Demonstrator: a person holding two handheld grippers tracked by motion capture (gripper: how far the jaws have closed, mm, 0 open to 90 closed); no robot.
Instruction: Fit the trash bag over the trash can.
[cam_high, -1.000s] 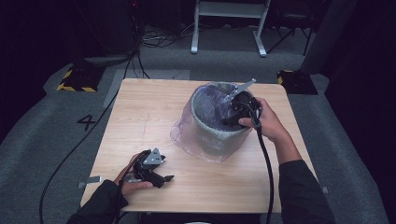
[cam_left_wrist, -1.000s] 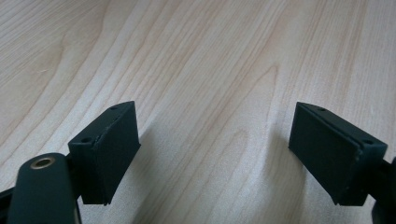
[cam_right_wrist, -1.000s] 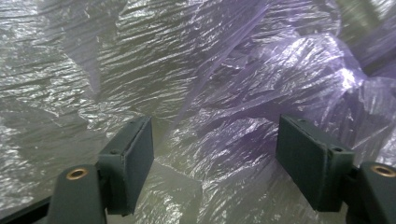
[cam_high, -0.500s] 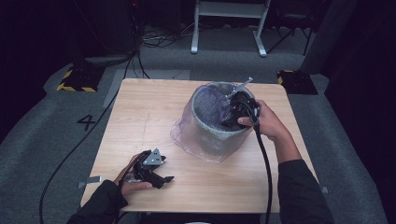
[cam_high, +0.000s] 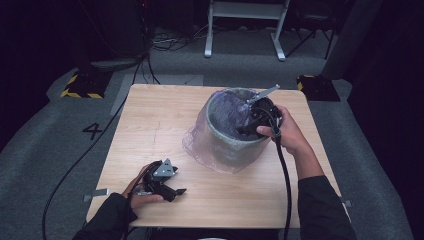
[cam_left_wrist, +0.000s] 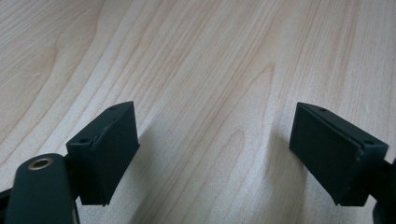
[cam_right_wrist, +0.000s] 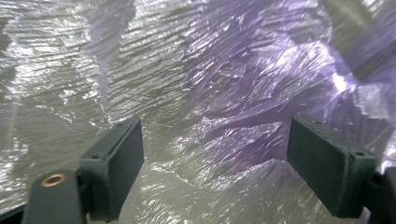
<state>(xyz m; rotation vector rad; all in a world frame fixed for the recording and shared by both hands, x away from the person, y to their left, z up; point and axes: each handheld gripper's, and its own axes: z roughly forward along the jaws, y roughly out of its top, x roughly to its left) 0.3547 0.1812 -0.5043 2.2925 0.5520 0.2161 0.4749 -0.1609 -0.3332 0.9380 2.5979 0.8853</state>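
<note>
Right of centre on the wooden table (cam_high: 150, 125) stands a grey round bin (cam_high: 225, 150), lined with a thin purple-tinted plastic bag (cam_high: 197, 145) whose surplus film hangs down the outer wall and pools on the tabletop on the bin's left side. The bin is upright, its mouth facing up.

Inside that mouth sits the right gripper (cam_high: 250, 122), held by the person's right hand (cam_high: 285, 132) at the bin's right rim and pointed left and down into the lining. From the right gripper view its jaws stand wide apart, holding nothing; crinkled film (cam_right_wrist: 205, 102) lies directly ahead of and between them, without touching either pad so far as can be seen.

Near the front left corner of the table the left gripper (cam_high: 165, 187) rests in the left hand (cam_high: 142, 192), well apart from the bin. Its jaws are likewise wide and empty over bare wood (cam_left_wrist: 205, 70).

Assessment: the right hand is plainly the nearer. Any grasp of the lining depends on the film lying straight ahead of the open right jaws; the film is slack and creased, so a fold may slip from the pads.
</note>
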